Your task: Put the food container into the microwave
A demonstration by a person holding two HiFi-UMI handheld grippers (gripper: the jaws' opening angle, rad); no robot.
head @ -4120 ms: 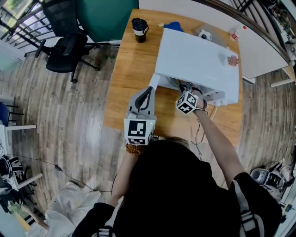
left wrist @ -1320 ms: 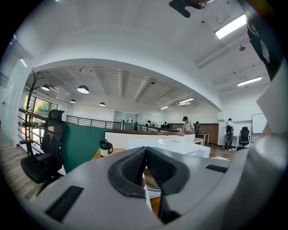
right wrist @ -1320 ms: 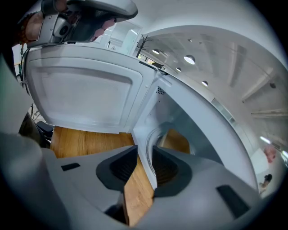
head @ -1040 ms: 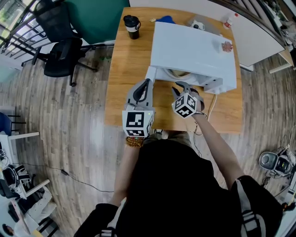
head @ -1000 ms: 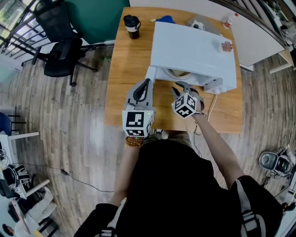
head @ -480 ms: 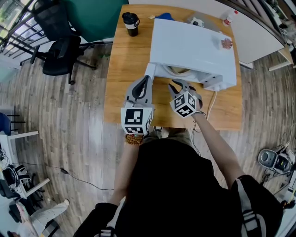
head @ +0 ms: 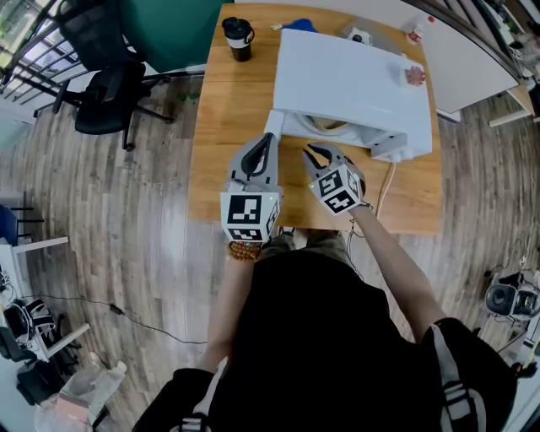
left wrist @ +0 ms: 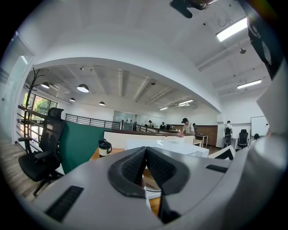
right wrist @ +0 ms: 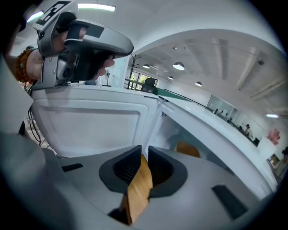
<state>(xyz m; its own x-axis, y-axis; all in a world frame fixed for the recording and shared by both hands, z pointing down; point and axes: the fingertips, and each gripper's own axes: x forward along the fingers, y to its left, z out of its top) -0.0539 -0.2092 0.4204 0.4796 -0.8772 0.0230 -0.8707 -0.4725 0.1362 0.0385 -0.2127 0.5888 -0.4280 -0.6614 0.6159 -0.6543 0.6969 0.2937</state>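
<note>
The white microwave [head: 350,80] stands on the wooden table [head: 228,126] with its door [head: 274,126] swung open to the left. Only a beige edge of the food container [head: 325,126] shows inside the cavity; in the right gripper view it is a tan shape [right wrist: 188,149]. My left gripper [head: 268,139] is shut on the top edge of the door [right wrist: 90,126]. My right gripper [head: 316,152] hovers over the table in front of the opening. Its jaws have just been closing to a narrow gap [right wrist: 144,155], with nothing between them.
At the table's far edge are a black cup [head: 238,35], a blue object [head: 295,25] and a small white device [head: 361,35]. A pink item [head: 413,76] lies on the microwave's top. A cable [head: 384,190] hangs at the right. A black office chair [head: 101,93] stands left.
My right gripper has drawn back from the microwave opening toward the person and its jaws have narrowed. The left gripper and the door have stayed put.
</note>
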